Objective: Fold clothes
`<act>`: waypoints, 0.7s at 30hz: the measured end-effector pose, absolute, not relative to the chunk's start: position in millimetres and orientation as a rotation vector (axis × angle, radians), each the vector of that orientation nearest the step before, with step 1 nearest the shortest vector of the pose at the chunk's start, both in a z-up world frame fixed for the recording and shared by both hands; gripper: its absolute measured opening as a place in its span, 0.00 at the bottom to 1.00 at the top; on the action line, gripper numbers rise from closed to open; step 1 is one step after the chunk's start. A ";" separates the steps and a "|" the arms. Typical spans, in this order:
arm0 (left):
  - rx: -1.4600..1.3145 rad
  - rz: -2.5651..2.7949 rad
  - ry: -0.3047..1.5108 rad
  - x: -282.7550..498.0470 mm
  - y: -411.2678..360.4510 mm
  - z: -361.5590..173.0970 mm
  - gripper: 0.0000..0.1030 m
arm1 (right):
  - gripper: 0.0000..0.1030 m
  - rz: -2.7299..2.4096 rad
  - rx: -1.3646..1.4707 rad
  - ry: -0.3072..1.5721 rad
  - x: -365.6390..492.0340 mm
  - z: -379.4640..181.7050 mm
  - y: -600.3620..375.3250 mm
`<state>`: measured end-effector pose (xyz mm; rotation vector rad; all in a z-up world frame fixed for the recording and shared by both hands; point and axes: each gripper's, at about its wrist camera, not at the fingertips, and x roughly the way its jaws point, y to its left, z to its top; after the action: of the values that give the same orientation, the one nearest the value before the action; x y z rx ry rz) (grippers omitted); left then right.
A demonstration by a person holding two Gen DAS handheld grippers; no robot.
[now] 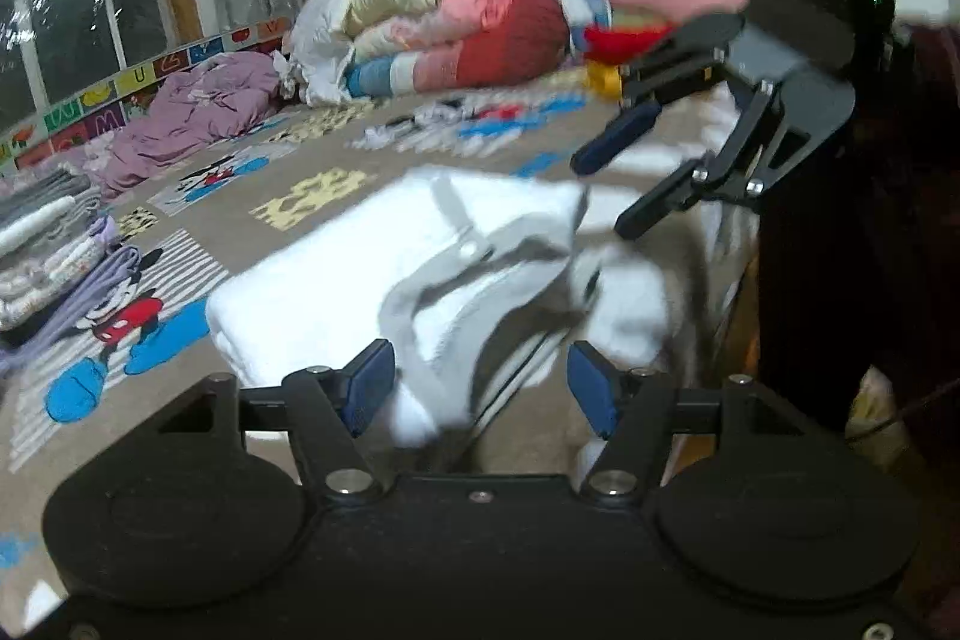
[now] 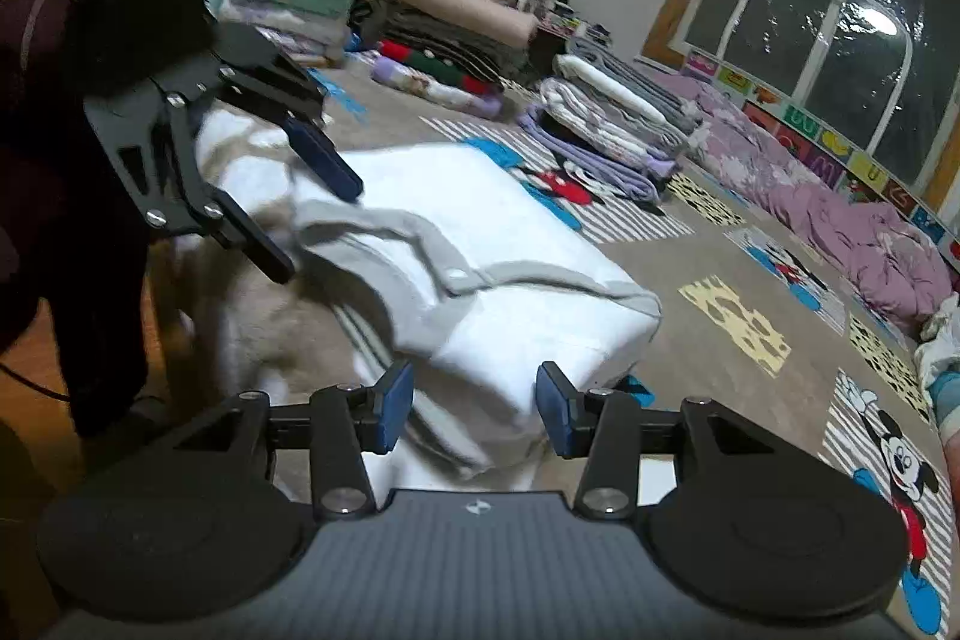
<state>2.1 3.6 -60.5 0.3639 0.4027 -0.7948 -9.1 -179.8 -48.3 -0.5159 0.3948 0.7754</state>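
A white garment (image 1: 336, 280) with grey trim and a snap button lies folded on the cartoon-print bed sheet (image 1: 198, 220). Its near edge sits between the blue pads of my left gripper (image 1: 480, 388), which stand apart from it, so the gripper is open. My right gripper (image 1: 612, 187) hovers open over the garment's far right corner. In the right wrist view the same garment (image 2: 510, 328) reaches in between the spread pads of my right gripper (image 2: 474, 415), and nothing is pinched. The left gripper (image 2: 309, 220) hangs open above the garment's left part.
Stacks of folded clothes (image 1: 48, 244) (image 2: 600, 130) sit beside the garment. Crumpled purple bedding (image 2: 840, 220) lies along the window side. Rolled quilts and pillows (image 1: 450, 16) fill the far end. A person's dark sleeve (image 2: 36, 160) is behind the left gripper.
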 end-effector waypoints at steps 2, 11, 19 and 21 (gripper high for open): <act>0.255 -0.793 0.367 0.3 18.1 -49.2 0.61 | 0.45 0.783 -0.472 0.378 -12.3 -37.7 -182.0; -0.145 -0.493 0.391 57.7 63.7 -39.5 0.42 | 0.45 0.690 -0.158 0.329 30.5 -15.3 -168.7; -0.048 -0.530 0.654 67.1 20.2 -88.8 0.32 | 0.46 0.593 -0.194 0.443 64.9 -82.4 -150.3; 0.009 -0.519 0.641 63.1 14.7 -86.7 0.32 | 0.46 0.590 -0.227 0.430 59.8 -107.6 -151.4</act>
<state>63.1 14.7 -86.7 0.0089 0.6410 -0.5185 59.8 -151.4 -107.6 -0.2269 0.4297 0.5897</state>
